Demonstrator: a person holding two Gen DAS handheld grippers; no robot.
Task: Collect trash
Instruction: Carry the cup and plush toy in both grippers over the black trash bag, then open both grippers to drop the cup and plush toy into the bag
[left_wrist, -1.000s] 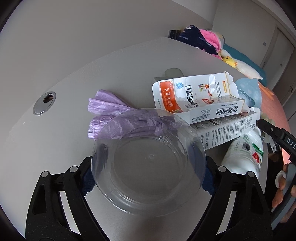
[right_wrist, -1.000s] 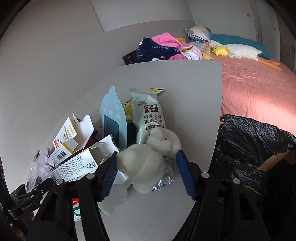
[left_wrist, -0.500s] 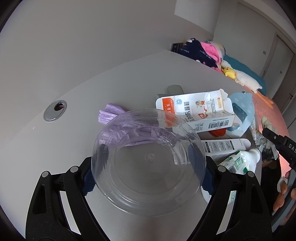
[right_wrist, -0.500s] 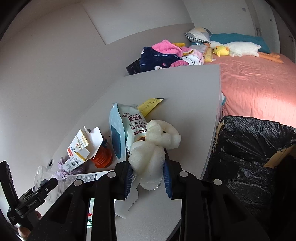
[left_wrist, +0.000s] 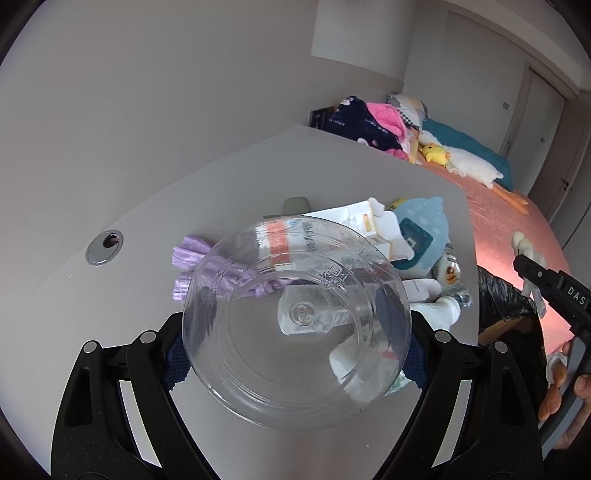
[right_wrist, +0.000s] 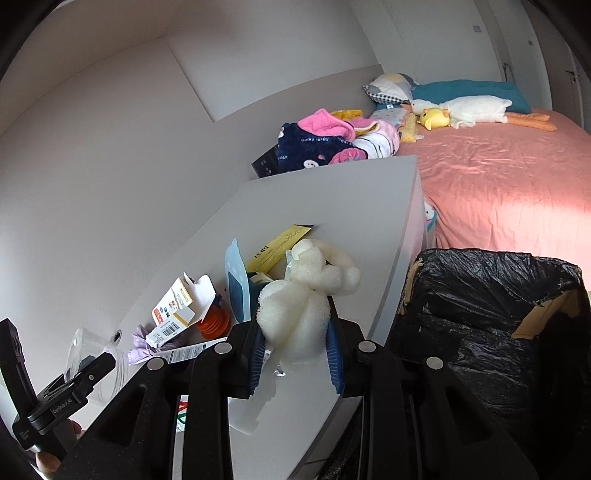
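Note:
My left gripper (left_wrist: 295, 350) is shut on a clear plastic bowl (left_wrist: 295, 321) and holds it above the grey table (left_wrist: 147, 280). My right gripper (right_wrist: 295, 354) is shut on a white foam piece (right_wrist: 299, 314), lifted above the table's right edge, left of the black-lined trash bin (right_wrist: 491, 332). The bowl also shows in the right wrist view (right_wrist: 92, 354). The foam also shows at the right of the left wrist view (left_wrist: 524, 243). On the table lie a purple bag (left_wrist: 199, 258), a white carton (right_wrist: 177, 314), a blue package (left_wrist: 421, 229) and an orange cup (right_wrist: 210, 325).
A pink bed (right_wrist: 509, 184) with plush toys (right_wrist: 461, 107) and clothes (right_wrist: 325, 144) lies beyond the table. A yellow wrapper (right_wrist: 277, 247) and a white bottle (left_wrist: 439, 314) lie among the litter. A metal grommet (left_wrist: 104, 246) sits in the table top.
My right gripper has shut on the foam and lifted it off the table toward the bin. My left gripper has risen with the bowl, so the table litter looks farther away.

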